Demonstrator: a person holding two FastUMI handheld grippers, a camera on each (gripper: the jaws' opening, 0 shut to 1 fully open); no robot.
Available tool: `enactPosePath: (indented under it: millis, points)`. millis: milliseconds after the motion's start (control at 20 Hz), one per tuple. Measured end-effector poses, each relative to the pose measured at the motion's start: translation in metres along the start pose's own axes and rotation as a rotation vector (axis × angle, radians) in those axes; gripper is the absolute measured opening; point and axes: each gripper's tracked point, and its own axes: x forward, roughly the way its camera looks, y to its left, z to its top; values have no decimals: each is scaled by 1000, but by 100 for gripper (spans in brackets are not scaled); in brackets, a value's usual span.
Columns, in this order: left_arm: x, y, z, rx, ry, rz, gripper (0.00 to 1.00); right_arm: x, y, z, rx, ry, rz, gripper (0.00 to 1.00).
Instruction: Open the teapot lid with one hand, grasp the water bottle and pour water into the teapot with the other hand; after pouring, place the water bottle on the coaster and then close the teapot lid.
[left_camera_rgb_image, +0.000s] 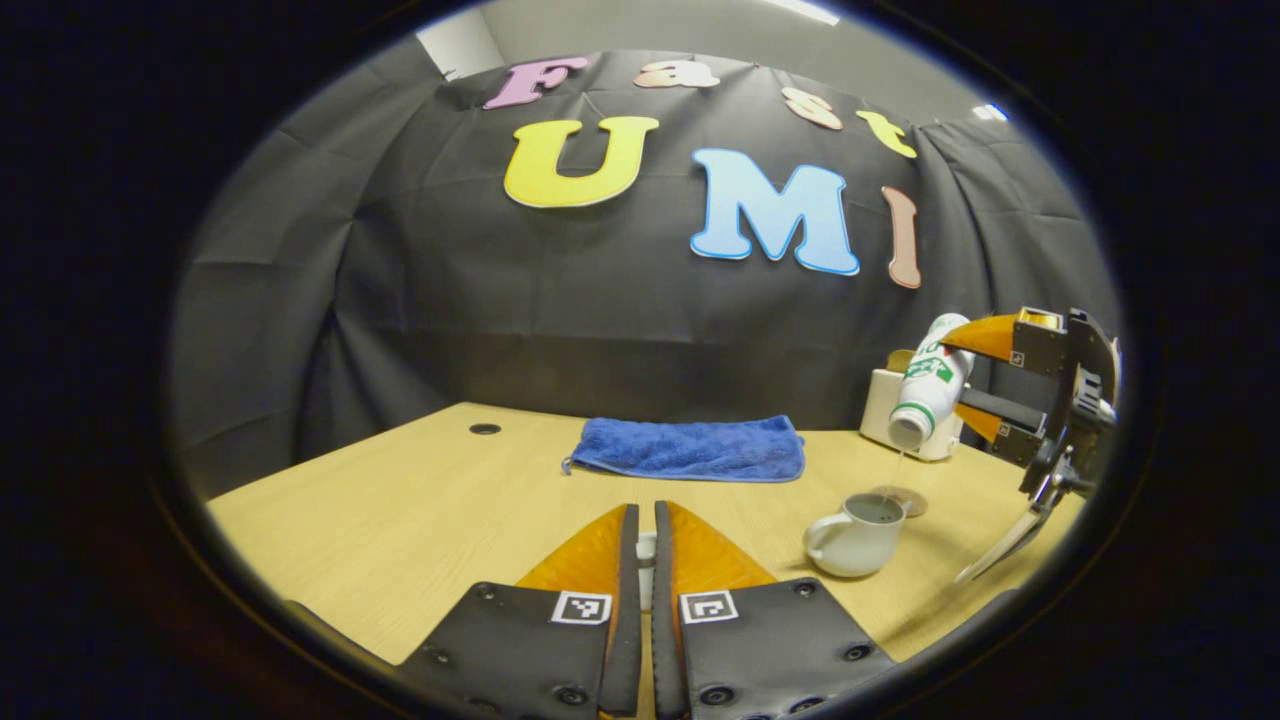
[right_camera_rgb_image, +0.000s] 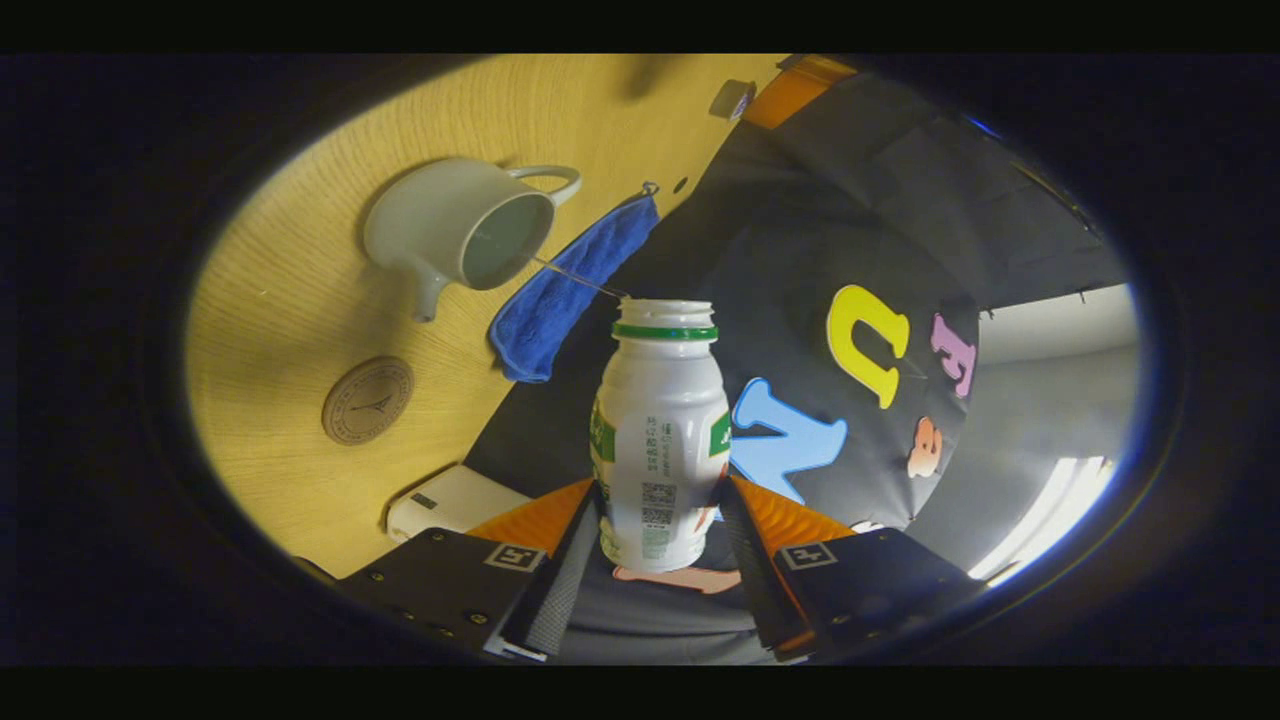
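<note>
In the left gripper view a white teapot (left_camera_rgb_image: 855, 535) stands open on the wooden table, water inside. Above it my right gripper (left_camera_rgb_image: 978, 375) is shut on a white water bottle (left_camera_rgb_image: 930, 385), which is tilted mouth down; a thin stream of water (left_camera_rgb_image: 900, 465) falls toward the pot. The right gripper view has the bottle (right_camera_rgb_image: 660, 430) between my right gripper's (right_camera_rgb_image: 660, 490) fingers, the stream (right_camera_rgb_image: 575, 278) reaching the teapot (right_camera_rgb_image: 460, 225). My left gripper (left_camera_rgb_image: 645, 512) is shut on a small pale piece, the teapot lid (left_camera_rgb_image: 646, 565); that lid (right_camera_rgb_image: 733, 98) also appears far off. A round coaster (right_camera_rgb_image: 368, 400) lies bare beside the pot.
A folded blue towel (left_camera_rgb_image: 690, 448) lies at the table's back, in front of the black cloth wall. A white box (left_camera_rgb_image: 880, 410) stands at the back right, behind the bottle. A small round hole (left_camera_rgb_image: 485, 428) sits in the tabletop at back left.
</note>
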Motion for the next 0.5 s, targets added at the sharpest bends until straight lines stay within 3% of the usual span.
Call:
enactPosePath:
  millis: [500]
  points:
    - [0,-1,-3,-5,8,-3,15,-1,-21,2,-55,-23,-52,70]
